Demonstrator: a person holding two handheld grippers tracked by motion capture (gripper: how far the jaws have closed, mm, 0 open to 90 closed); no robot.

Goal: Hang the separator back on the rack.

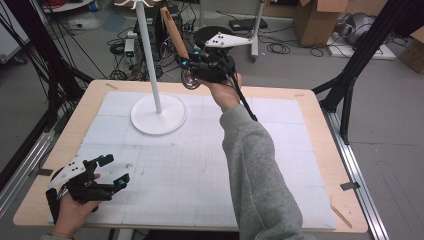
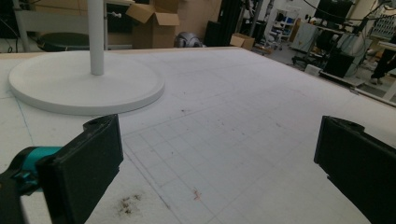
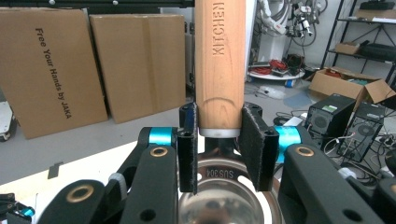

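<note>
The right tongs [image 1: 192, 64] are up in the air past the far edge of the tabletop [image 1: 320, 145]. They are squeezed tight on a wooden handle [image 3: 219, 65]. The handle sticks up and leans away from the tongs. It has the word KITCHEN on it. In the right gripper view, the two black jaws press on the bottom end of the handle, one on each side. Just under the jaws sits a shiny metal bowl part [image 3: 224, 196] that joins the handle. It looks like a ladle or a strainer, but it is hard to tell which.

The left tongs [image 1: 114, 171] are low, near the close corner of the tabletop. Their jaws are spread wide apart with nothing between them.

A white stand [image 1: 159, 112] with a round base and a tall pole sits on the tabletop, ahead of the left tongs and just beside and below the right tongs.
</note>
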